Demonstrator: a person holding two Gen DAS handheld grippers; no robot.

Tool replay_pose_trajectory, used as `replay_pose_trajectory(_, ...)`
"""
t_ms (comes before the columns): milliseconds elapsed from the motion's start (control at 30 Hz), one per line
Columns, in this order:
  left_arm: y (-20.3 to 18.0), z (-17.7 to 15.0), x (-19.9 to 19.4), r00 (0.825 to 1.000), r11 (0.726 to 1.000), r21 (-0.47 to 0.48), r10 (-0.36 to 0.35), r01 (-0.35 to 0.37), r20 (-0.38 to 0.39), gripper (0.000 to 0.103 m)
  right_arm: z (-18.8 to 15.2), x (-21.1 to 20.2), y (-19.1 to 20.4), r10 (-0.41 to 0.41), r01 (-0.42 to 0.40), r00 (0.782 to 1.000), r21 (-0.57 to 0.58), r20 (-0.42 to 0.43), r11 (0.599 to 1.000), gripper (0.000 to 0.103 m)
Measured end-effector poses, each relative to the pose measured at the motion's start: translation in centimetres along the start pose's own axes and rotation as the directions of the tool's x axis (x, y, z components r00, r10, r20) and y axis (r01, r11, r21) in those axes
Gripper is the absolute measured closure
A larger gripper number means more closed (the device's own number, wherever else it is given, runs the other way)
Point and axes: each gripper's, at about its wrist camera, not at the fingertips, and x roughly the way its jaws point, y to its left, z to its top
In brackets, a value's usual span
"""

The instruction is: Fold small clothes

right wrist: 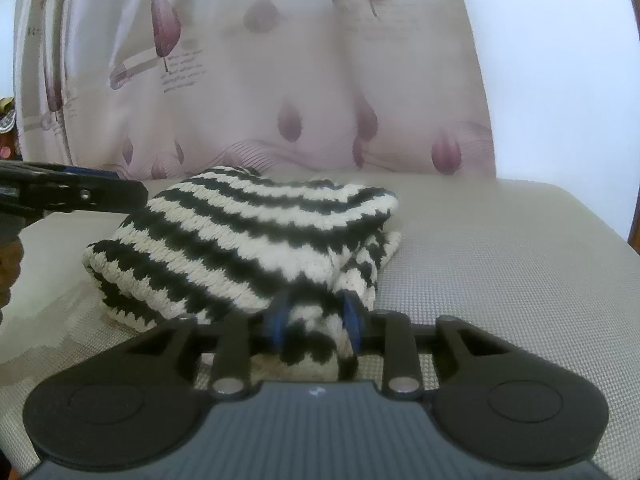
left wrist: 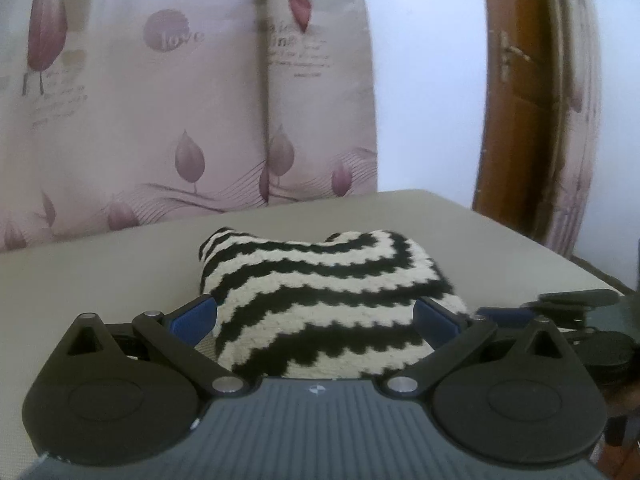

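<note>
Folded black-and-white striped knit garment (left wrist: 320,300) sits bunched on the grey mesh table (left wrist: 100,280), near edge between the wide-spread left gripper (left wrist: 316,316), while the right gripper (right wrist: 316,324) pinches a fold at its near right corner, pink floral curtain (left wrist: 160,100) behind.

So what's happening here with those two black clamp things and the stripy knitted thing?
A person is folding a small black-and-white striped knit garment on a grey padded surface with a handheld gripper in each hand. The garment already lies folded over in layers. The left gripper is wide open, its fingers either side of the knit without pinching it. The right gripper has a bunch of the garment's near edge between its narrowly spread blue fingers; whether they press on it is unclear.
</note>
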Motion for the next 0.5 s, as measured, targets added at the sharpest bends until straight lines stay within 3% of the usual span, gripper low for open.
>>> replay_pose_trajectory(167, 1.0, 0.1, 1.4, 0.999, 0.999, -0.026, 0.026, -0.027, -0.030, 0.000, 0.0, -0.1, -0.1, -0.010, 0.010, 1.000, 0.014, 0.005, 1.000, 0.060)
replay_pose_trajectory(300, 1.7, 0.1, 2.4, 0.998, 0.998, -0.042, 0.033, -0.036, -0.056, 0.000, 0.0, -0.1, -0.3, -0.017, 0.017, 1.000, 0.026, 0.005, 1.000, 0.047)
replay_pose_trajectory(500, 2.4, 0.0, 3.9, 0.996, 0.998, -0.050, 0.039, -0.044, -0.086, 0.000, 0.0, 0.0, -0.6, -0.010, 0.010, 1.000, 0.042, 0.001, 0.999, 0.042)
